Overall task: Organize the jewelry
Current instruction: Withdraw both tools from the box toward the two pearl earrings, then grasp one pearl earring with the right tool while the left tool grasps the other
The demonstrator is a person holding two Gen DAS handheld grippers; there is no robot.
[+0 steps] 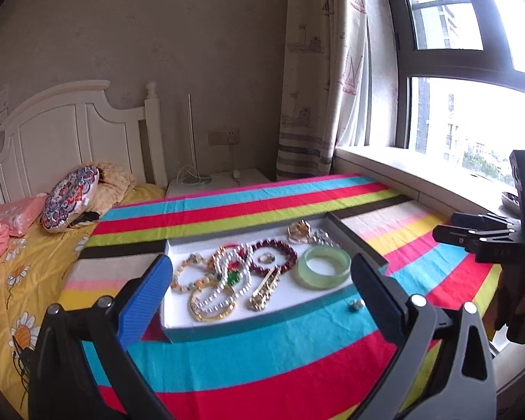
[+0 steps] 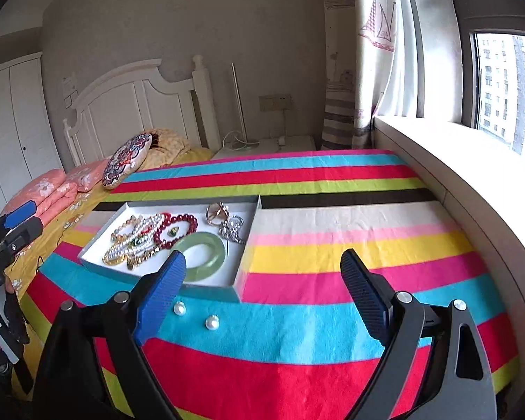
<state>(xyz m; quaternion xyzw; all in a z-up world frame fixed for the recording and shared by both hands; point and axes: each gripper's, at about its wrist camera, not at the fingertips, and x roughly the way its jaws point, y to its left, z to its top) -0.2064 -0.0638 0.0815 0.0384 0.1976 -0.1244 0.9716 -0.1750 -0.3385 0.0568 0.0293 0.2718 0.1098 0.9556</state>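
Both grippers hover spread and empty over the striped cloth: left gripper near the tray of jewelry, right gripper above two pearls just near of it.

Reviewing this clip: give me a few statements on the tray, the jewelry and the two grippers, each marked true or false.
1. The green bangle lies inside the white tray. True.
2. Two pearl earrings lie on the striped cloth, outside the tray. True.
3. The right gripper is clamped on the bangle. False: its jaws stand wide open and hold nothing.
4. The left gripper holds the white pearl strand. False: it is open and the strand lies in the tray.
5. The dark red bead bracelet sits on the windowsill. False: it is in the tray.
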